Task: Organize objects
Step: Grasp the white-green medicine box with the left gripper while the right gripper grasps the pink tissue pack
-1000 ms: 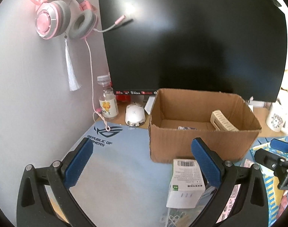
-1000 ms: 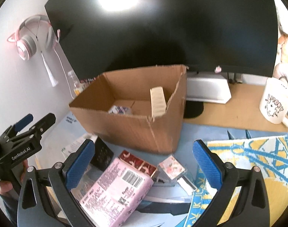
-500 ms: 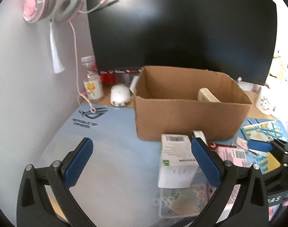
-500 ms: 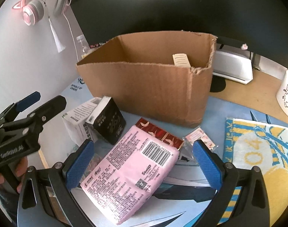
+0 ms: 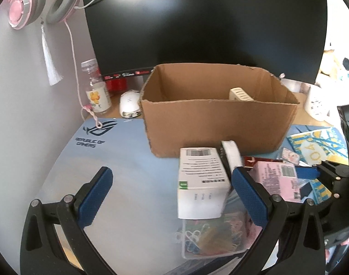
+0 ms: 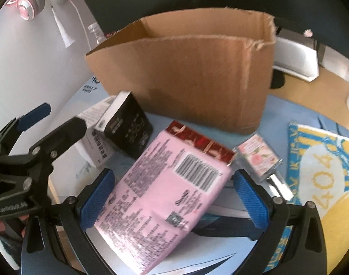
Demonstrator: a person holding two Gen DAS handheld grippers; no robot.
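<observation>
Desk mat cluttered before a dark monitor, mid-sort into a carton.

Left to right: near the mat's back-left corner, a bottle and mouse; the carton sits mid-mat at the back edge, one cream item inside. The left gripper hangs jaws apart, empty, beside a white box lying on a clip case. The right gripper has its jaws apart around the pink pack, pads seemingly not yet pressing. I judge the pick is beginning: next, close on the pack, lift it clear of the black box, and carry it over the carton's front wall.
</observation>
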